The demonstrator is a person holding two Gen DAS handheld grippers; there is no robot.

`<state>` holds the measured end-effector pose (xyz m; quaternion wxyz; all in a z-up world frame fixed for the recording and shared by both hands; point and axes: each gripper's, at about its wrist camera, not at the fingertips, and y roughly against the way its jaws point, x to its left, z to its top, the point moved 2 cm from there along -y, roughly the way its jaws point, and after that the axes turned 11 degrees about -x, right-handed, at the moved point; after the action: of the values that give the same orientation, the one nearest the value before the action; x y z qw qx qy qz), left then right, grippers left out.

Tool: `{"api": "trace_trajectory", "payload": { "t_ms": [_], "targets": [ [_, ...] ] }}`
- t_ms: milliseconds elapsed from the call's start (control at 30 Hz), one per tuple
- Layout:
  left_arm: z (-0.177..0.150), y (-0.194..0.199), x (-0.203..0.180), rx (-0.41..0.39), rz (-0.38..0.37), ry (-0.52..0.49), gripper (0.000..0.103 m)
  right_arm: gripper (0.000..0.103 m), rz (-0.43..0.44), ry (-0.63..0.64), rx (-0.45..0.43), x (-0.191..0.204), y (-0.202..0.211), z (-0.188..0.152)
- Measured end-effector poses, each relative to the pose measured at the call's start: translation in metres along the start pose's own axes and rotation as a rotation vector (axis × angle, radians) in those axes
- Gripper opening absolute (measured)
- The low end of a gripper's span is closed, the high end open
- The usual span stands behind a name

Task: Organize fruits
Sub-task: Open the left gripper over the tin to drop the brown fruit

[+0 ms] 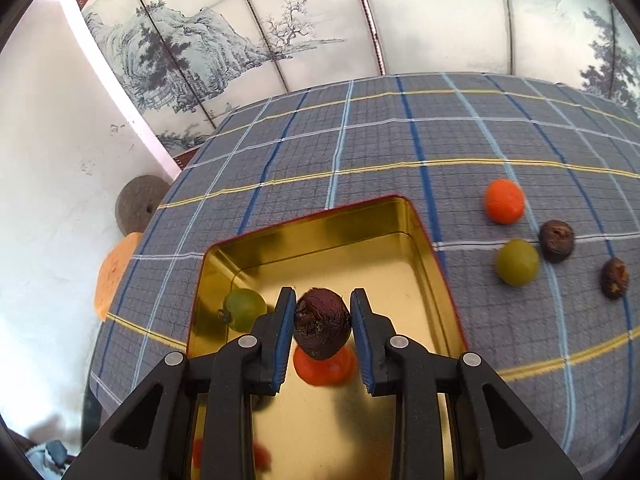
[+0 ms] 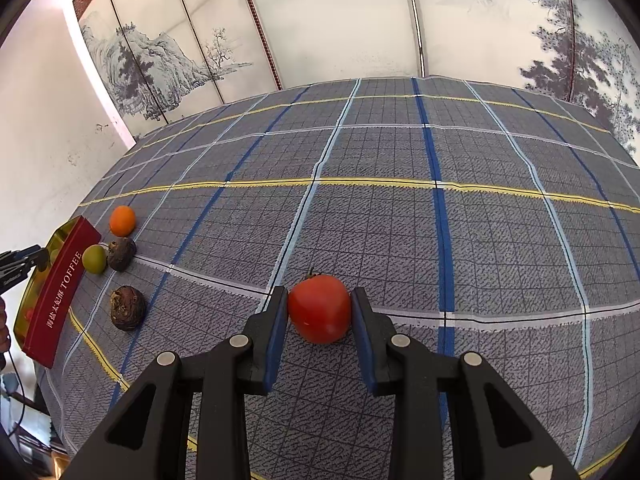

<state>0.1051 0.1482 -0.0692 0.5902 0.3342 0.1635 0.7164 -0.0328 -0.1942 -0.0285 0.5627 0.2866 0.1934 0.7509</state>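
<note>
My left gripper (image 1: 323, 316) is shut on a dark brown wrinkled fruit (image 1: 322, 322), held above the inside of a gold tin (image 1: 416, 248) with red outer walls. In the tin lie a green fruit (image 1: 244, 308) at the left and an orange fruit (image 1: 325, 366) right under the held one. On the cloth to the right of the tin sit an orange fruit (image 1: 504, 201), a green one (image 1: 517, 261) and two brown ones (image 1: 556, 240) (image 1: 615, 278). My right gripper (image 2: 319, 310) is shut on a red tomato (image 2: 319, 308) just above the cloth.
The table wears a grey-blue checked cloth (image 2: 400, 208). In the right wrist view the tin's red side (image 2: 60, 292) stands at the far left, with the left gripper's fingers (image 2: 24, 260) over it. A painted folding screen (image 1: 280, 24) stands behind the table.
</note>
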Motion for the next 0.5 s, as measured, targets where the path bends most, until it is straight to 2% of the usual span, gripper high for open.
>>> {"api": "trace_trajectory", "payload": {
  "t_ms": [133, 300, 367, 467, 500],
  "targets": [
    [0.005, -0.01, 0.0, 0.004, 0.025, -0.015, 0.031, 0.029, 0.0, 0.0, 0.0, 0.0, 0.0, 0.0],
    [0.005, -0.006, 0.005, 0.023, 0.012, 0.024, 0.038, 0.029, 0.001, -0.003, -0.001, 0.0, 0.0, 0.0],
    [0.001, 0.005, 0.012, 0.028, -0.012, 0.072, 0.043, 0.029, -0.002, 0.002, -0.001, 0.001, 0.0, 0.001],
    [-0.01, 0.034, 0.029, -0.03, -0.039, 0.177, 0.055, 0.029, 0.0, -0.004, 0.001, 0.002, 0.002, 0.001],
    [-0.016, 0.046, 0.036, -0.058, -0.04, 0.208, 0.065, 0.029, 0.004, -0.011, -0.002, 0.003, 0.004, 0.001]
  ]
}}
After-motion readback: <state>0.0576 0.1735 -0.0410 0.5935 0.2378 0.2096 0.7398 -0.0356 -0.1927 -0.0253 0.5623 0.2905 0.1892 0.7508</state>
